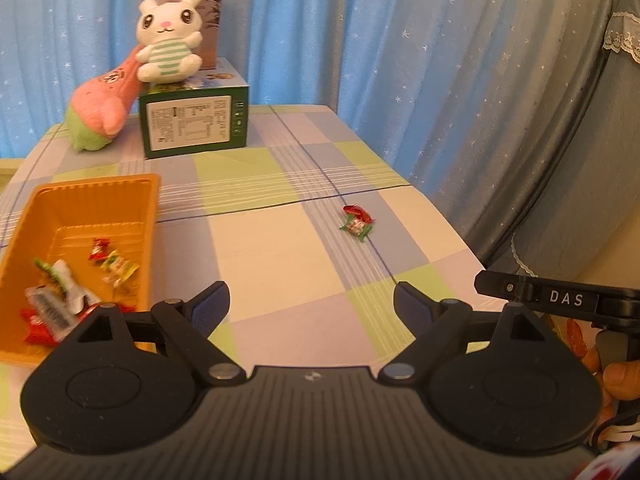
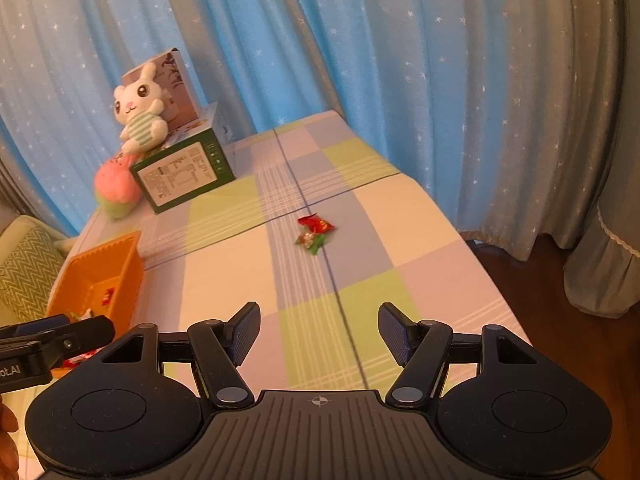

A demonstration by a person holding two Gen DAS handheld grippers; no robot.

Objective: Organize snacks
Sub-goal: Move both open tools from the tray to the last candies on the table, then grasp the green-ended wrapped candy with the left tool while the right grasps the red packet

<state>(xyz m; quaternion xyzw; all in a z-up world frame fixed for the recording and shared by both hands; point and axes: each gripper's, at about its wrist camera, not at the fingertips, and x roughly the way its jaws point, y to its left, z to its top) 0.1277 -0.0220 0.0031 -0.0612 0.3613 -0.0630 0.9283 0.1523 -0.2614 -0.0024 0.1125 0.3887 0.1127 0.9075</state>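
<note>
Two wrapped candies lie together on the checked tablecloth, a red one touching a green one. An orange tray at the left holds several wrapped snacks. My left gripper hangs open over bare cloth, right of the tray and well short of the candies. My right gripper is open too, nothing between its fingers, with the candies ahead of it. Part of the left gripper shows at the lower left of the right wrist view.
A green box stands at the table's far left with a white bunny plush on it and a pink plush beside it. Blue starred curtains hang behind. The table's right edge drops to the floor.
</note>
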